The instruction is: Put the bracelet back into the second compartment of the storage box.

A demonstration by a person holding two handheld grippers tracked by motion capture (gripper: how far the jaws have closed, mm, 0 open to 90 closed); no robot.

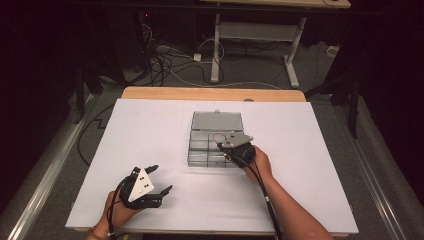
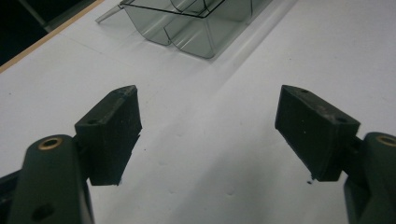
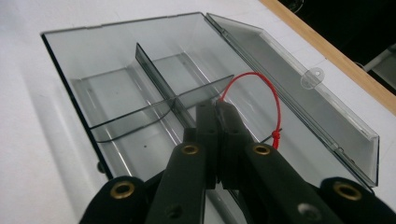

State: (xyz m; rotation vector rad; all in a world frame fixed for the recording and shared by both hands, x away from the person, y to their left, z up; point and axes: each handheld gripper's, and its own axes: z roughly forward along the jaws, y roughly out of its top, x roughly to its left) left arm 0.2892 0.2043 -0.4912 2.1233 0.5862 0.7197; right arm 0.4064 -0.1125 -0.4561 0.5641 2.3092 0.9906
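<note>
A: Surface and room first?

B: White sheet (image 1: 150,140) over a wooden table (image 1: 210,93), bare wood edge at twelve o'clock. Beyond that edge, grey floor with tangled cables (image 1: 165,60) and the white legs of a second table (image 1: 255,45). Dark all round.

A: Containers?

B: One clear compartment box (image 1: 216,145), just right of the sheet's centre, lid (image 1: 217,120) swung open and lying flat at twelve o'clock of the tray. From the right gripper view, tray (image 3: 116,93) split by crossed dividers into compartments, lid with a small hang tab (image 3: 312,77).

A: Anything inside?

B: Compartments in sight bare, apart from a red string loop (image 3: 266,93) hanging over one, knot (image 3: 276,135) at its lower end.

A: Held by what?

B: Right gripper (image 1: 235,147), over the box's three o'clock side, jaws clamped tight together on the string's end, seen close up from its own camera (image 3: 217,109).

A: And the other?

B: Left gripper (image 1: 160,180) at about seven o'clock from the box, well apart from it, low over the sheet. Jaws spread wide (image 2: 205,130), nothing between, only white sheet, the box's corner (image 2: 187,28) farther off.
</note>
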